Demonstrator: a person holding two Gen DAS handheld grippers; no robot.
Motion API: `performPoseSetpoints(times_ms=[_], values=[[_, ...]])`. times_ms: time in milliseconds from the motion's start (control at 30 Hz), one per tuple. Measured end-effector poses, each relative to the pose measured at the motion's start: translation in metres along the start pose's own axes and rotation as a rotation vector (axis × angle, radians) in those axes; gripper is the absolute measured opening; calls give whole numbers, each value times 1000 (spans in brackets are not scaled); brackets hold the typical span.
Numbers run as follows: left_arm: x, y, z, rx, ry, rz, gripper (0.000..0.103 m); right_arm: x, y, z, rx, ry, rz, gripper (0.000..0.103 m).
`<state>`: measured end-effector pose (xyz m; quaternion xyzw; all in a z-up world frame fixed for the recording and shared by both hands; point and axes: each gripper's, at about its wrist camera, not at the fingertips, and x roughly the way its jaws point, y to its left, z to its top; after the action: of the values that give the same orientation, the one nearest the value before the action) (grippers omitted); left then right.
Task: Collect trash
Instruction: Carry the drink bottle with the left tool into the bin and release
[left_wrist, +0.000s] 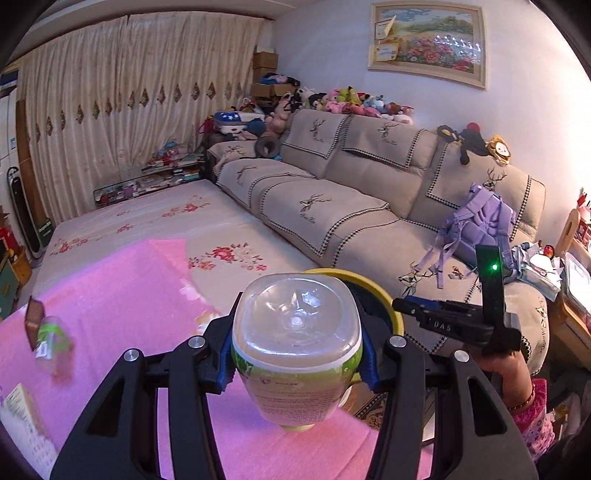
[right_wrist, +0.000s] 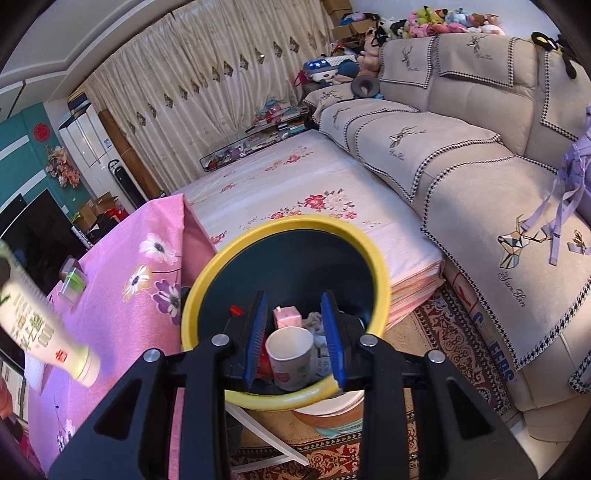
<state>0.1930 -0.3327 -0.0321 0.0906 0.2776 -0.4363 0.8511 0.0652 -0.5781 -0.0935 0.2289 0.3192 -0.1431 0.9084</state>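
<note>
The left gripper (left_wrist: 295, 354) is clamped on a clear plastic bottle (left_wrist: 295, 332) with a green-and-white label, its blue pads pressing both sides while the bottle's base faces the lens and its cap end points down toward the pink tablecloth (left_wrist: 129, 295). Just beyond the bottle sits the yellow-rimmed trash bin (right_wrist: 380, 269), and the right gripper (right_wrist: 295, 332) hovers over its mouth with jaws apart and nothing between them. In the right wrist view the bin already holds several pieces: a white paper cup (right_wrist: 290, 358), a small pink carton (right_wrist: 286, 316), some crumpled paper and a bit of red wrapper. So part of the collecting looks done, and the bottle appears to be the item now on its way in — it is held beside the bin, not yet over the opening as far as the left view shows. Work remains on the table: a small green-labelled bottle (left_wrist: 51, 339) lies toward the far left edge with a brown packet (left_wrist: 34, 322) leaning by it, and a white printed box (left_wrist: 22, 413) sits at the near left corner. Whether other trash lies outside these views cannot be told.
</note>
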Motion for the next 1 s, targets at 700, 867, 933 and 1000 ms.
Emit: performPoseSetpoints(times_ms=[700, 867, 933, 1000], values=[[264, -68, -13, 19, 405, -89, 51, -6, -41, -7, 61, 13, -26, 29], [261, -81, -14, 45, 379, -89, 55, -10, -39, -7, 58, 4, -24, 29], [252, -81, -11, 55, 350, -70, 62, -13, -38, -7, 57, 0, -25, 29], [236, -76, -8, 59, 323, -55, 65, -14, -38, -7, 56, -1, -27, 30]])
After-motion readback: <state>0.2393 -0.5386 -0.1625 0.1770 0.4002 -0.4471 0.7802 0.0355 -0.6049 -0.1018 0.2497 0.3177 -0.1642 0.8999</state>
